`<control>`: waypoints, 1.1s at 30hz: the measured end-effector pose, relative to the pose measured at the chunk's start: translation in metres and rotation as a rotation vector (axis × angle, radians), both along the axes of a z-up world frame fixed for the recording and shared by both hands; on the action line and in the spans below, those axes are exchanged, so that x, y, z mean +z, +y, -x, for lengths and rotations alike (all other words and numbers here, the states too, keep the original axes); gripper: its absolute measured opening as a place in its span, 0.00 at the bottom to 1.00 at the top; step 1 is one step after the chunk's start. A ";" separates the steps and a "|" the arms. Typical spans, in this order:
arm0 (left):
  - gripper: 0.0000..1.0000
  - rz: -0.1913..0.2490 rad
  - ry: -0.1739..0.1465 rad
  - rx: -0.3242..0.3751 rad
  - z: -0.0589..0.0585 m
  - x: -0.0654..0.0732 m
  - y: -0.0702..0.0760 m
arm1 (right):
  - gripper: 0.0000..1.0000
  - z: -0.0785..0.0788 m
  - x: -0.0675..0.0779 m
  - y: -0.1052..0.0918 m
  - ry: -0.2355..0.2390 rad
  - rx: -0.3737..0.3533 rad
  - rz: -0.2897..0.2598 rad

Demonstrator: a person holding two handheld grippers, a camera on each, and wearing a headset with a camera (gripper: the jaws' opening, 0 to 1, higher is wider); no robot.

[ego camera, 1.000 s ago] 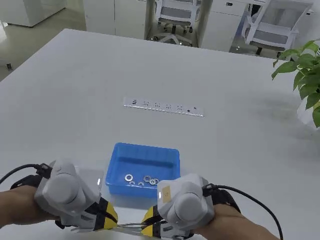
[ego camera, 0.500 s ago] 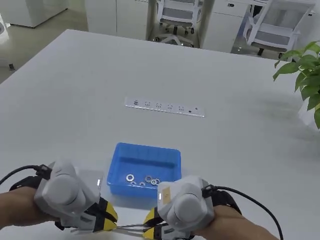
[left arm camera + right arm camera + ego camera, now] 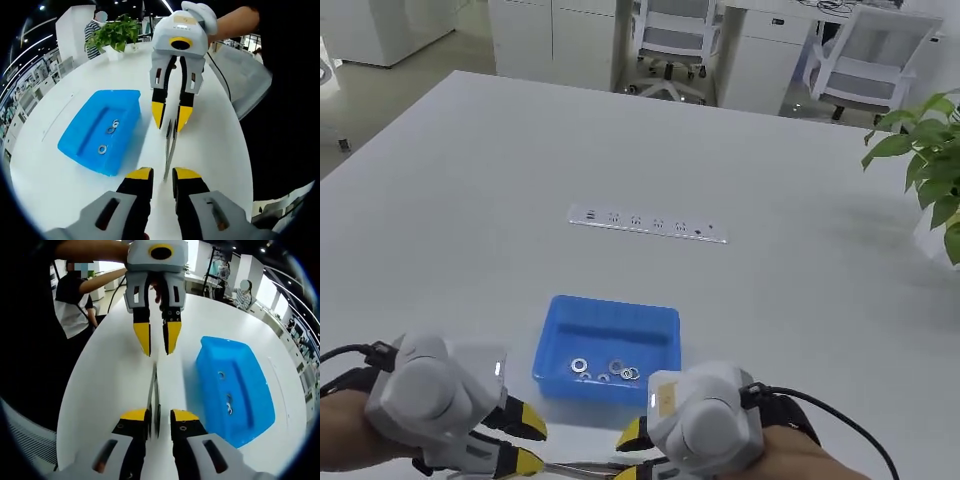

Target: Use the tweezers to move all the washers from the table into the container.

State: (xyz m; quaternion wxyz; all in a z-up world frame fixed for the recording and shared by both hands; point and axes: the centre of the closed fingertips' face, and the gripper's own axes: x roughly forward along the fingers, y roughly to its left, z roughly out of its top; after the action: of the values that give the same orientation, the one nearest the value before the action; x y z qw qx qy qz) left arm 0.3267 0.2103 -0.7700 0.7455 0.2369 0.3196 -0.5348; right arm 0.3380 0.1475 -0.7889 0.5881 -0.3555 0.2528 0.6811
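A blue container [image 3: 612, 306] sits near the table's front edge with several metal washers [image 3: 605, 371] inside. Just in front of it, my two grippers face each other tip to tip. My right gripper [image 3: 159, 416] is shut on the thin metal tweezers [image 3: 154, 390], which point toward my left gripper [image 3: 163, 175]. The left gripper stands open, and its fingertips [image 3: 142, 342] lie just past the tweezers' end without touching them. The left gripper view has the tweezers [image 3: 170, 142] running from the right gripper [image 3: 172, 117] toward its own jaws, with the container [image 3: 122, 97] and washers [image 3: 102, 148] to the left.
A white power strip [image 3: 647, 224] lies mid-table beyond the container. A potted plant [image 3: 925, 170] stands at the right edge, and office chairs [image 3: 670, 30] stand past the far edge. The white table [image 3: 470, 200] is broad around the container. The person's body is close behind the grippers.
The left gripper has drawn back to the left, away from the tweezers' end, and its jaws have parted. The right gripper keeps the tweezers. The head camera shifted slightly.
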 end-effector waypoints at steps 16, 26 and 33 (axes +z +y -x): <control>0.43 0.183 -0.032 0.227 -0.005 0.038 0.012 | 0.38 -0.028 0.047 -0.033 -0.035 -0.294 -0.146; 0.70 0.221 -0.083 0.362 -0.009 0.054 0.021 | 0.63 -0.043 0.073 -0.063 -0.064 -0.506 -0.273; 0.85 0.251 -0.134 0.409 -0.010 0.066 0.025 | 0.79 -0.040 0.087 -0.071 -0.091 -0.560 -0.346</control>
State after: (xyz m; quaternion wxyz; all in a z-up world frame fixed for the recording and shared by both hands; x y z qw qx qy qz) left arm 0.3366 0.2351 -0.7037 0.8813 0.1076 0.2421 -0.3913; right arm 0.3782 0.0769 -0.7020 0.8147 -0.1972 0.1950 0.5093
